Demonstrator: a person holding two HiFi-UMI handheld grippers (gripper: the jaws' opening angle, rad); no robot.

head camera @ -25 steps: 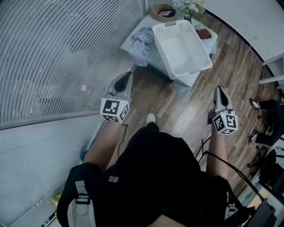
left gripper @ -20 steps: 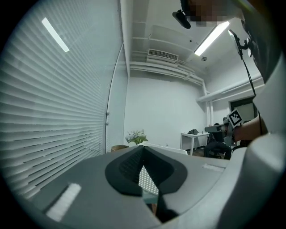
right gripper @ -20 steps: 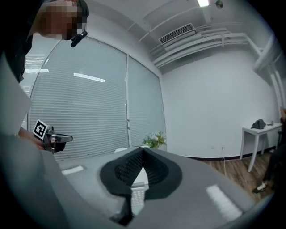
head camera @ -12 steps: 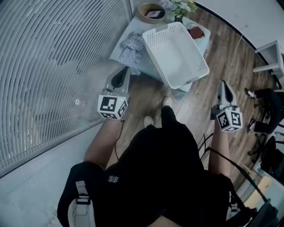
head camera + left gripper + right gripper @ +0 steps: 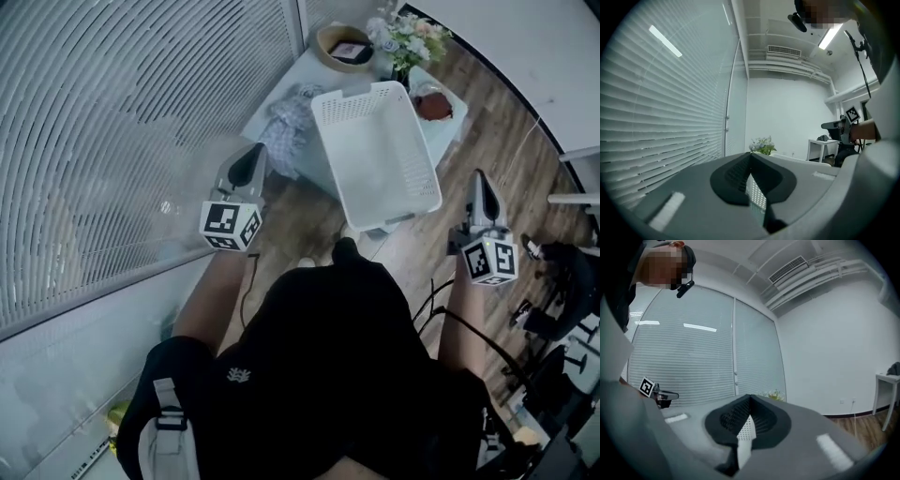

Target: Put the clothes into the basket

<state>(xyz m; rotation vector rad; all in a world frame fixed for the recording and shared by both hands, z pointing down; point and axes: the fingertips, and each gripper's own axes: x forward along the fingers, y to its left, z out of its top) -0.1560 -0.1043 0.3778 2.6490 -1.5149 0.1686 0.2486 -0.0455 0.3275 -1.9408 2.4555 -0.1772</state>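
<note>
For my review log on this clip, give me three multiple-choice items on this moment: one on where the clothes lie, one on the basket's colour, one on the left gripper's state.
1. Where do the clothes lie?
A. in the basket
B. on the table, at the basket's left in the head view
C. on a chair

2. What colour is the basket?
A. white
B. blue
C. black

3. The left gripper is:
A. open
B. shut on cloth
C. shut and empty

Answers:
1 B, the bundle drapes over the table edge beside the basket.
2 A, its perforated walls are white.
3 C, its jaws meet with nothing between them.
</note>
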